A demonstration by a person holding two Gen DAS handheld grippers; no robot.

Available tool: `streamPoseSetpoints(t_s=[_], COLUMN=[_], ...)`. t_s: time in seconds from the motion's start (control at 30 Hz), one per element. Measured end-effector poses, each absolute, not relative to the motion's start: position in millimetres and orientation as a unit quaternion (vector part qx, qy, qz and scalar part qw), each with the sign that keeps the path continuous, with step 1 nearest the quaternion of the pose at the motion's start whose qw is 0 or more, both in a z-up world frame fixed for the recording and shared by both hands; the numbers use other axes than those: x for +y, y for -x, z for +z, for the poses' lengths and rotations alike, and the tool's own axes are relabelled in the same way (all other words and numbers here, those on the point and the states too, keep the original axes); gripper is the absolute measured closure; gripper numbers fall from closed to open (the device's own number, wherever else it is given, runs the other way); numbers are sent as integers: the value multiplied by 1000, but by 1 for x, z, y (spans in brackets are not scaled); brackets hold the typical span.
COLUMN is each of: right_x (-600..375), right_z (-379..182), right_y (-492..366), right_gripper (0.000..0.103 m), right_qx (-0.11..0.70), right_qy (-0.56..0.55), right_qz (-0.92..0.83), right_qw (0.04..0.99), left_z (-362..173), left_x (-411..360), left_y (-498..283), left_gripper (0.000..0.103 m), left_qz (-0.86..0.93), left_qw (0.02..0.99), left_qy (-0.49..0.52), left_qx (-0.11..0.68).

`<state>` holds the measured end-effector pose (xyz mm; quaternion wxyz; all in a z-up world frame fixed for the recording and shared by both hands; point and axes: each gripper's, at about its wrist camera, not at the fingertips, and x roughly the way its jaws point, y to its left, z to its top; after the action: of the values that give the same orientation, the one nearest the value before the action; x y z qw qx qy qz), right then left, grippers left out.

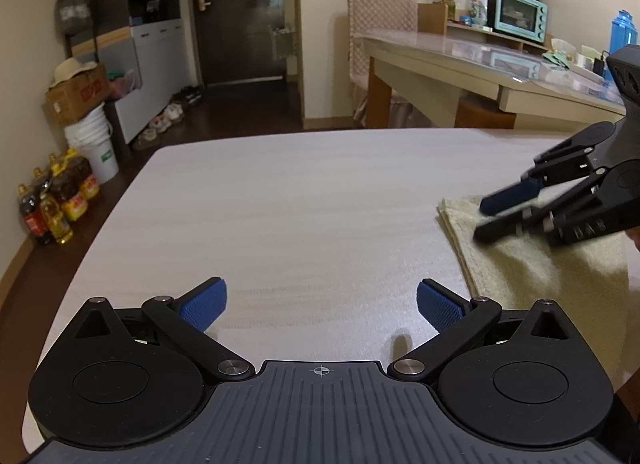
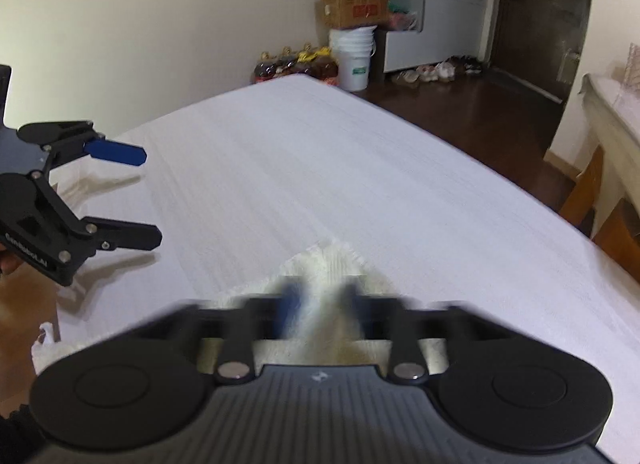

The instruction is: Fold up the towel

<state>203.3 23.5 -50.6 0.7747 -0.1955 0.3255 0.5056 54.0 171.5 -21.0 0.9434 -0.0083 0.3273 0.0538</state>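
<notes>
A cream towel [image 1: 528, 264] lies folded on the white-covered table [image 1: 280, 192], at the right of the left wrist view. My right gripper [image 1: 490, 218] hangs just over the towel's far left corner, its lower finger close to the cloth. In the right wrist view the right gripper [image 2: 322, 302] has blurred fingers [image 2: 290, 304] with a narrow gap, and the towel [image 2: 332, 264] shows between and beyond them. I cannot make out any grip on the towel. My left gripper [image 1: 322, 304] stands wide open over bare table, left of the towel, also seen as the left gripper [image 2: 148, 198].
Oil bottles [image 1: 56, 204], white buckets [image 1: 96, 144] and a cardboard box [image 1: 76, 96] stand on the floor past the table's left edge. A second table [image 1: 480, 64] carrying a small oven [image 1: 520, 16] is behind. A hand shows at the left gripper's handle.
</notes>
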Motion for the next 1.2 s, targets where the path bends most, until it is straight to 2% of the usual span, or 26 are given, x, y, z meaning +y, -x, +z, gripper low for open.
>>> streamPoseSetpoints(t_s=[0.3,0.5,0.77,0.87,0.9,0.93,0.97,1.07,1.13,1.17,1.2], right_x=[-64,-113,-116,-106,-105,-106,-106,-107,-110,-112,-114], right_z=[-15,-20,-22,-25,-27,-28,-30,-34,-36,-36,-37], right_y=[-149,-123,-138,-151,-153,-154,-155,-158,-159,-159,-160], right_gripper=[103,102,88,77,73,70,68,63,56,56,55], right_qx=[268,290,286,286,287,287,289,293,295,297,299], right_qy=[159,137,128,125,127,126,125,118,111,106,101], right_qz=[497,463,455,455,454,454,453,450,446,444,443], right_qw=[810,826,834,834,834,834,834,835,837,838,839], left_z=[-20,-19,-17,-17,-19,-21,-23,-30,-34,-35,-34], left_x=[162,146,132,126,121,116,111,100,94,91,89], left_y=[-69,-92,-113,-121,-122,-124,-128,-136,-141,-142,-140], left_gripper=[0,0,0,5,17,37,42,43,60,64,90], left_qz=[3,-60,-141,-172,-185,-194,-199,-208,-213,-216,-220], left_qw=[949,948,938,933,929,924,920,911,906,904,903], left_qy=[-5,-17,-23,-27,-35,-44,-54,-84,-95,-101,-104], left_qx=[314,313,315,316,319,325,334,345,353,356,353])
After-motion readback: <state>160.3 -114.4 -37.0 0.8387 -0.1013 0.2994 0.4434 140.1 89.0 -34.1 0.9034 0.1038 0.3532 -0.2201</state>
